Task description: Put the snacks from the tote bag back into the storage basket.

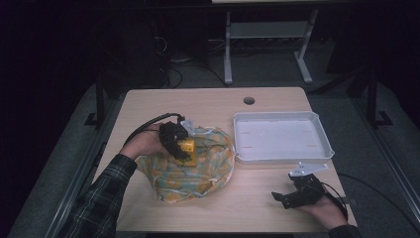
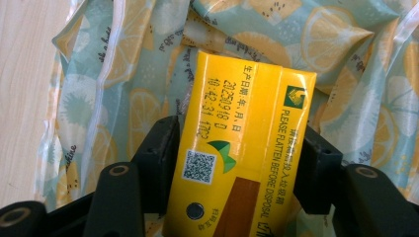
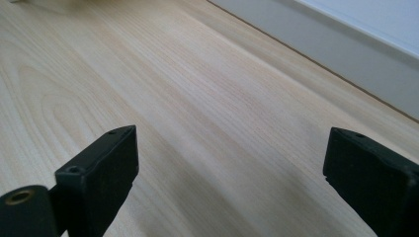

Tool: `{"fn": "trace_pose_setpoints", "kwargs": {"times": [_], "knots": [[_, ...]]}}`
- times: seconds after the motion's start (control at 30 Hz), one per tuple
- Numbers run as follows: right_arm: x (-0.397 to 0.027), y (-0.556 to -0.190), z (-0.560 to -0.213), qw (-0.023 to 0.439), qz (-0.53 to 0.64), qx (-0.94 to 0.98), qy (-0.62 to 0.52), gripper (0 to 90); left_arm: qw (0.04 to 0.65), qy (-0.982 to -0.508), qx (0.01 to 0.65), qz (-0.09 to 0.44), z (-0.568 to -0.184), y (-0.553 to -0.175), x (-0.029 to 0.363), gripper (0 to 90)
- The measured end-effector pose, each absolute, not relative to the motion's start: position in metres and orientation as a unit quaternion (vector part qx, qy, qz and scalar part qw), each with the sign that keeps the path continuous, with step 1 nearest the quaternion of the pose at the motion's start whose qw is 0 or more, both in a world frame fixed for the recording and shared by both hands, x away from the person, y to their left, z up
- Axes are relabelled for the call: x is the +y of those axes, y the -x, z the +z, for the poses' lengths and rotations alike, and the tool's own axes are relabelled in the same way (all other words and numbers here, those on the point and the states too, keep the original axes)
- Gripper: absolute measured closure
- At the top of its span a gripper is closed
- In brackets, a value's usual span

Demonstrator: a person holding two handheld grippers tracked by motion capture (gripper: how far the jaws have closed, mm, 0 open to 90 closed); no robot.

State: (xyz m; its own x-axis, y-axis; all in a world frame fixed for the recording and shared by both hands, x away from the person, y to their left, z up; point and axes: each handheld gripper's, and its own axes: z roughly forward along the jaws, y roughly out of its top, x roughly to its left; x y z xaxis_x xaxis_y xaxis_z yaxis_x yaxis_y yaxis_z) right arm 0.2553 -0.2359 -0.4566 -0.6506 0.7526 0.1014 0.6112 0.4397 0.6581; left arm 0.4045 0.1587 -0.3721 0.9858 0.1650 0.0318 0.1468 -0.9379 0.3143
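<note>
A yellow drink carton (image 2: 237, 148) with printed text and a QR code sits clamped between the two black jaws of my left gripper (image 2: 237, 163). In the high view the left gripper (image 1: 182, 148) holds the yellow carton (image 1: 188, 147) over a lemon-print plastic bag (image 1: 198, 171) lying crumpled on the wooden table (image 1: 208, 106). The lemon-print bag (image 2: 346, 74) spreads out behind the carton in the left gripper view. My right gripper (image 1: 281, 197) rests low at the table's front right, its jaws wide apart with only bare wood between its fingers (image 3: 99, 168).
A white shallow tray (image 1: 282, 154) stands right of the bag, its wall (image 3: 346, 54) just beyond my right gripper. A round cable hole (image 1: 248, 100) sits near the table's far edge. Desk legs and cables lie on the dark floor behind.
</note>
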Motion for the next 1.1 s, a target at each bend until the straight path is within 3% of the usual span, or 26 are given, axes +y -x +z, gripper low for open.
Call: {"fn": "trace_pose_setpoints", "kwargs": {"times": [0.33,1.1], "knots": [[-0.2358,-0.2553,-0.4567,0.103,0.340,0.842,-0.406,6.4,0.160,-0.984,0.073,0.019,-0.3714,-0.4042,0.1619,48.5],[-0.2367,-0.2555,-0.4571,0.103,0.341,0.842,-0.406,6.4,0.168,-0.983,0.065,0.023,-0.3702,-0.4056,0.1633,50.1]]}}
